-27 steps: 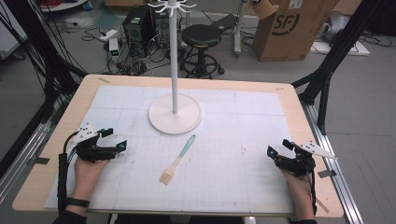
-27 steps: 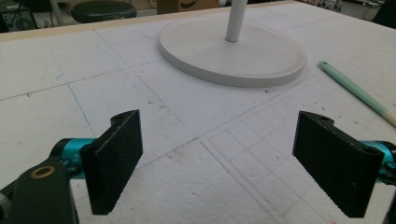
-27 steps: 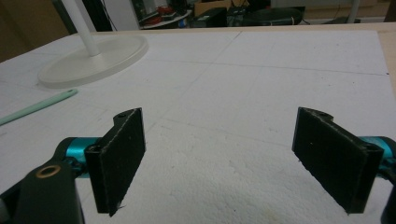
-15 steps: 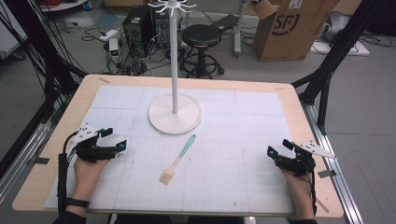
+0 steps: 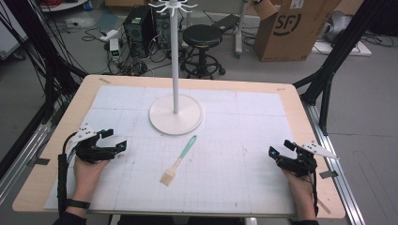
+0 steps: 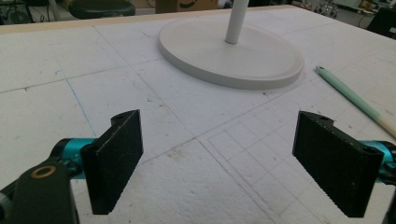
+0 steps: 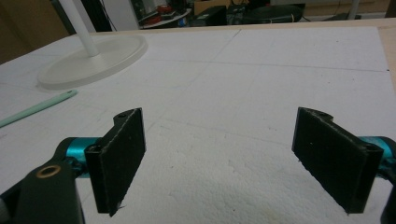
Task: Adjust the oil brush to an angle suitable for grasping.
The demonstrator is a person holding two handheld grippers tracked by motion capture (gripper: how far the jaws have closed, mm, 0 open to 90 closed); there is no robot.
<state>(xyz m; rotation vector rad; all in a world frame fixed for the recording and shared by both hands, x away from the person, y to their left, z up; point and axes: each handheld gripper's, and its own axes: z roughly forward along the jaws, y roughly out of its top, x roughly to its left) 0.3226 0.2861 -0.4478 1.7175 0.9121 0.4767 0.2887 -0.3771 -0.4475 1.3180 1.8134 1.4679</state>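
Mid-table, just off the near side of the white stand's base, the brush lies untouched, left gripper and right gripper parked wide apart near the side edges, jaws spread, empty — looks like nothing started.

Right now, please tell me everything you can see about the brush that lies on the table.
The brush lies flat on the white gridded mat, between the two grippers and just in front of the white stand base, apart from it. It has a slim mint-green handle that turns pale, wood-coloured, toward a flat head of light bristles. The handle tip points toward the stand; the bristles point toward the person. Nothing but the mat touches it.
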